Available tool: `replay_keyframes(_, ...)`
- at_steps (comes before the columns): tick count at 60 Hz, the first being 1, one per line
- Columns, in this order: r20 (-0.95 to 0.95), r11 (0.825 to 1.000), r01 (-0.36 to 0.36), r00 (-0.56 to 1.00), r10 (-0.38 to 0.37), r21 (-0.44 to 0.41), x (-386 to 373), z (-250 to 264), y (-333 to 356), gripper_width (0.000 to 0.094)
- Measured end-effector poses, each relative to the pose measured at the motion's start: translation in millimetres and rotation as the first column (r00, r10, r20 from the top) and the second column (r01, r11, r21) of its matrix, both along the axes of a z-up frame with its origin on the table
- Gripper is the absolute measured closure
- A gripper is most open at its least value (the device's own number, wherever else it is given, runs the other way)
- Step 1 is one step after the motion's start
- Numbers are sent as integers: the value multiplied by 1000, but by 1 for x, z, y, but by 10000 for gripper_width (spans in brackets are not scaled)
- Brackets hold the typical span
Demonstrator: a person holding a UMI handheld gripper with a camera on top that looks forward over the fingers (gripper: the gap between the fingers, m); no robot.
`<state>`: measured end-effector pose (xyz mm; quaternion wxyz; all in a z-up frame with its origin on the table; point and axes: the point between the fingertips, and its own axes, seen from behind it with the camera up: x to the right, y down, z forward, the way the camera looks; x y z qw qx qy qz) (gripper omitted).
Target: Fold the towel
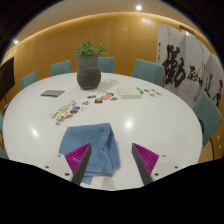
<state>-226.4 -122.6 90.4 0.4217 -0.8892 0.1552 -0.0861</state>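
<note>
A blue towel [90,143] lies crumpled on the white round table [150,125], just ahead of my left finger and partly between the fingers. My gripper [112,160] is open, with its magenta pads [80,157] spread wide above the table's near edge. The left finger overlaps the towel's near left part; the right finger stands over bare table. Nothing is held.
A potted plant [89,66] stands at the far side of the table. Small cards and papers [100,98] lie scattered in the middle. Teal chairs [148,70] ring the table. A calligraphy scroll [184,55] hangs on the right wall.
</note>
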Motion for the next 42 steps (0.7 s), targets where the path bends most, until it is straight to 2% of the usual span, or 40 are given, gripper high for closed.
replay_keyframes(18,108,1000,0,994,-1,4,-61,91,-83,65)
replay_keyframes(42,129,999,19,991,-23,31,-94,121,-132,63)
